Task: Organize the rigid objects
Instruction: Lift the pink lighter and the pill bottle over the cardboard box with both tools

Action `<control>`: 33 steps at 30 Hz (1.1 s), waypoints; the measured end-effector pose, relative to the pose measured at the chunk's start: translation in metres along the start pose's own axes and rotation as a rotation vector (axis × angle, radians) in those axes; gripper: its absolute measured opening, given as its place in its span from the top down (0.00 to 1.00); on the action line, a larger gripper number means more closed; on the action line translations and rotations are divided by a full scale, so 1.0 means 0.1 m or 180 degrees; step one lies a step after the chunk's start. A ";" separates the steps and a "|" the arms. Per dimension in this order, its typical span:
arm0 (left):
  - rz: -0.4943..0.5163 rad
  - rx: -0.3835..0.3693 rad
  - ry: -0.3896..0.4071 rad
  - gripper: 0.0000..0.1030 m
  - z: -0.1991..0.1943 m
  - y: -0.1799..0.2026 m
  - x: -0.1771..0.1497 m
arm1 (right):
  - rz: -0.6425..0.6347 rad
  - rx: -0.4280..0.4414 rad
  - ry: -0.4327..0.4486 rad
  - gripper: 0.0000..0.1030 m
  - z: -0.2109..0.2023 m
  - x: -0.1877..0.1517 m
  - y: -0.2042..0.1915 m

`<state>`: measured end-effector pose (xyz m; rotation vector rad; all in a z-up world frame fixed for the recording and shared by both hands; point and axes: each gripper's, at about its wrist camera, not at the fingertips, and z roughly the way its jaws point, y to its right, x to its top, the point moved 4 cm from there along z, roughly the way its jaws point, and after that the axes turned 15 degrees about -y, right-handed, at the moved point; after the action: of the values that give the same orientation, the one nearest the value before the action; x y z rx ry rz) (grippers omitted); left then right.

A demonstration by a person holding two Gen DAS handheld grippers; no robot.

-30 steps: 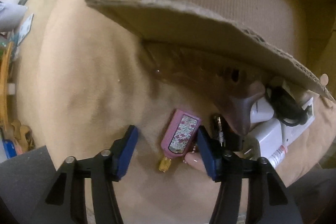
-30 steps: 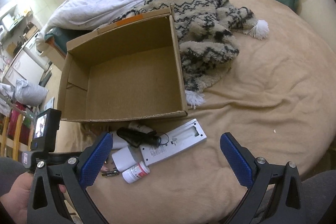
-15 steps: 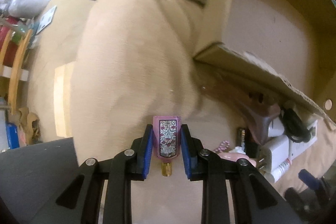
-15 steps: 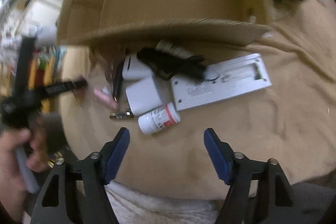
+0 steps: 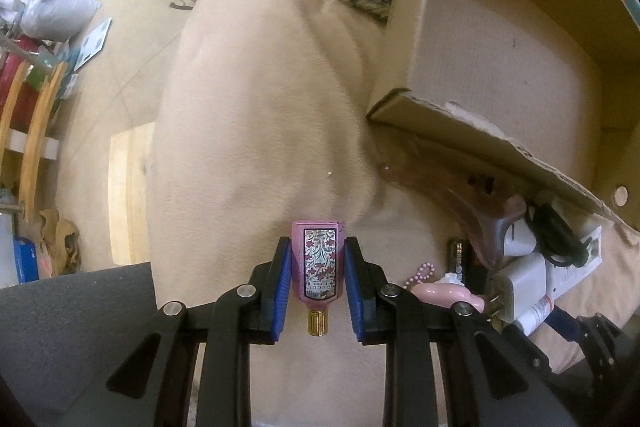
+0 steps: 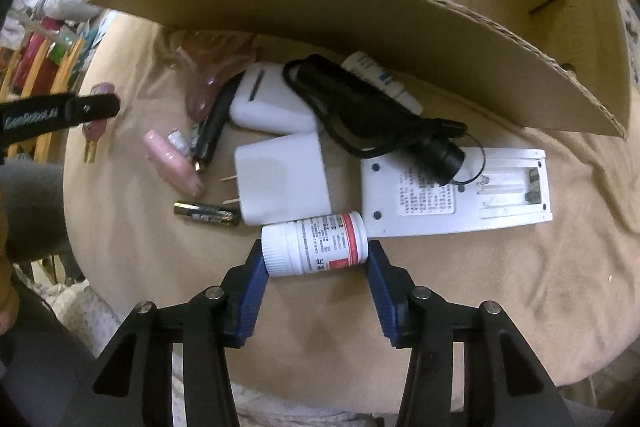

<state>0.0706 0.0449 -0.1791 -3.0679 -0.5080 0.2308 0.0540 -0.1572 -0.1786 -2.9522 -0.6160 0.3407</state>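
My left gripper (image 5: 317,242) is shut on a pink floral perfume bottle (image 5: 318,267), gold cap towards me, held above the beige bedspread. The right wrist view shows the same bottle (image 6: 96,125) at far left. A white pill bottle (image 6: 320,239) with a red band lies on its side on the bedspread. My right gripper (image 6: 316,249) points down over it. Its jaws are closing and the blue pads meet the bottle's cap and its base. The open cardboard box (image 6: 360,11) stands just beyond the pile.
In front of the box lie a white plug charger (image 6: 284,179), a second white adapter (image 6: 272,99), a black corded device (image 6: 372,111), a white remote (image 6: 456,195) face down, a battery (image 6: 204,213) and a pink item (image 6: 172,163). The bed's edge and floor (image 5: 120,67) are at left.
The left gripper closed on the perfume bottle and lifted it off the bedspread. The right gripper came down over the pile and narrowed its jaws around the pill bottle.
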 end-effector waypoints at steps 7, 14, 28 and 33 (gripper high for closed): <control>0.0070 0.0085 0.0079 0.78 -0.06 0.08 -0.08 | -0.0062 0.0015 0.0060 0.51 -0.09 -0.02 0.02; -0.0010 0.0054 0.0097 0.78 -0.16 -0.01 -0.14 | 0.0073 0.0250 0.0229 0.51 -0.41 -0.23 0.19; 0.0179 -0.0002 0.0885 0.78 -1.22 0.14 -0.32 | 0.0037 0.0488 0.1420 0.51 -1.49 -0.33 0.34; 0.0293 -0.0058 0.1148 0.78 -1.63 0.23 -0.26 | 0.0055 0.0489 0.1709 0.51 -1.83 -0.17 0.40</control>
<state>0.0784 0.0146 -0.0151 -3.0478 -0.3505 -0.3230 0.0977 -0.2113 -0.0034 -2.7193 -0.4639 -0.3788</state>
